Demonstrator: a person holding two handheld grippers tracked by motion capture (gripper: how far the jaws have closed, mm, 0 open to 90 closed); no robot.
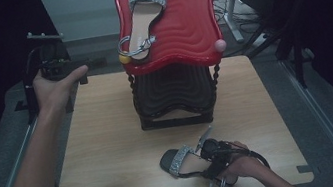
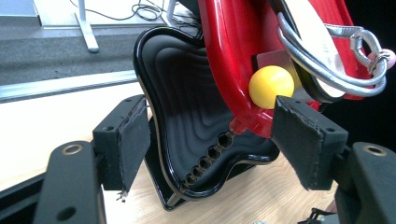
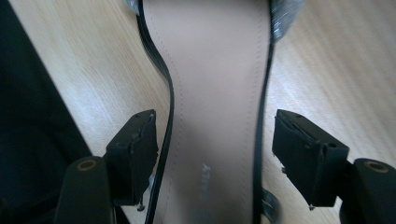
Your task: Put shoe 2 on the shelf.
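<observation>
A sandal (image 1: 180, 160) with a glittery silver toe strap lies flat on the wooden surface (image 1: 112, 147), at the near edge, directly ahead of the right gripper (image 1: 203, 154). In the right gripper view the sandal's beige insole (image 3: 217, 93) runs straight up between the two black jaws, which stand wide apart, one on each side of the sole, with a gap showing on both sides so neither pad presses on it. The left gripper (image 1: 80, 66) hangs off the surface's far left corner, its jaws also spread wide with nothing between them. Ahead of those jaws stands a two-tier rack: a black lower tray (image 2: 187, 121) and a red upper tray (image 1: 189, 24). A second sandal (image 1: 145, 18) rests on the red tray, beside a yellow ball (image 2: 271, 86) near the left gripper's right-hand jaw.
</observation>
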